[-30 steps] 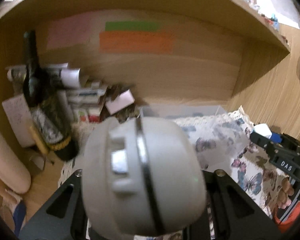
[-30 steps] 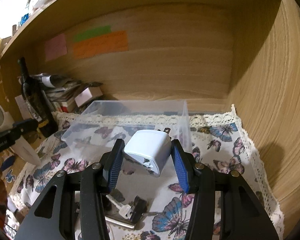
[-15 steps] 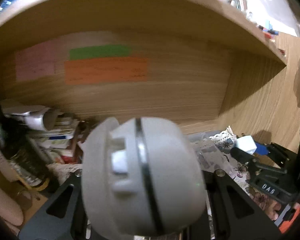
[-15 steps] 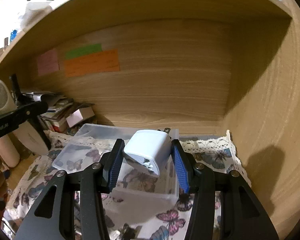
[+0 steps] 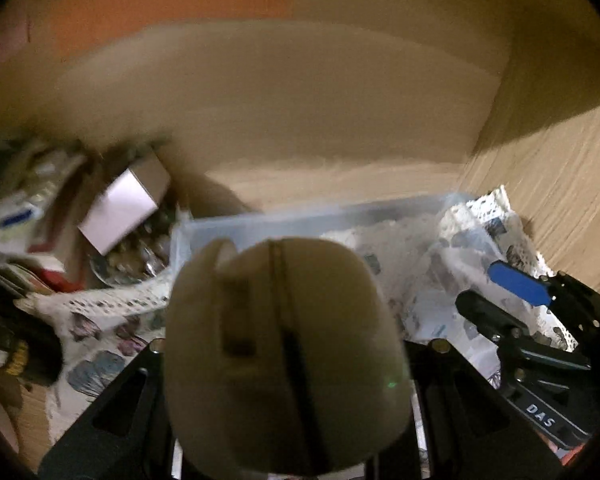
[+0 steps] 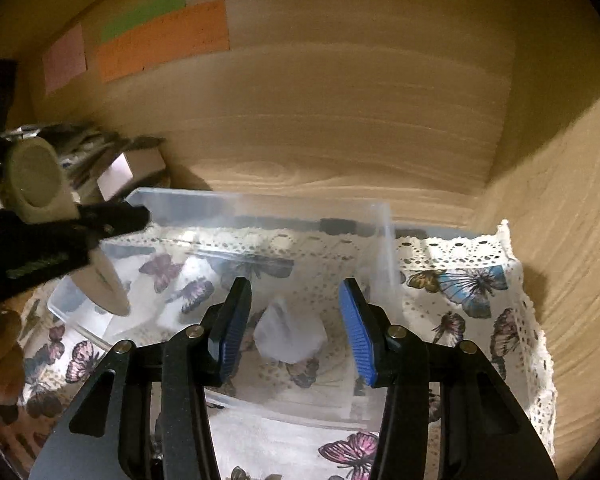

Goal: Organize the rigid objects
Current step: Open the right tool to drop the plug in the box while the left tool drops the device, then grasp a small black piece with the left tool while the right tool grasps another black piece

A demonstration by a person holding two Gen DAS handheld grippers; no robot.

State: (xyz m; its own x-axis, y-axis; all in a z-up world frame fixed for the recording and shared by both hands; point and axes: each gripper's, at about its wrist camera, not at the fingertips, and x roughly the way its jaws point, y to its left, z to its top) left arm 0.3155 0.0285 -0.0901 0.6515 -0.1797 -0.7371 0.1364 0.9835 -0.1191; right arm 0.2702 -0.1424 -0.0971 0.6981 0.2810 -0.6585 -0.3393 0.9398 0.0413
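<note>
Wooden walls of a shelf alcove (image 6: pixel 340 112) close in the scene, with orange, green and pink notes stuck to the back panel. On the surface lies a butterfly-print cloth (image 6: pixel 472 288) edged in lace, and on it sits a clear plastic bin (image 6: pixel 260 208), its far wall close to the back panel. A pile of boxes and papers (image 5: pixel 120 208) crowds the left corner. The right gripper (image 6: pixel 296 320) hangs above the bin with its jaws released and wide apart; the white plug adapter (image 6: pixel 288 334) shows blurred below and between them, apparently inside the bin, though whether it has come to rest I cannot tell. The left gripper (image 5: pixel 288 360) has its jaws clenched on a round off-white device (image 5: pixel 284 356), held over the bin's left end. The left view is smeared, so its exact height above the rim is uncertain. Judging from this, the risk lies with the round device: let go too far left, it could strike the bin's wall and roll off into the clutter, or land on the adapter and tip out.
</note>
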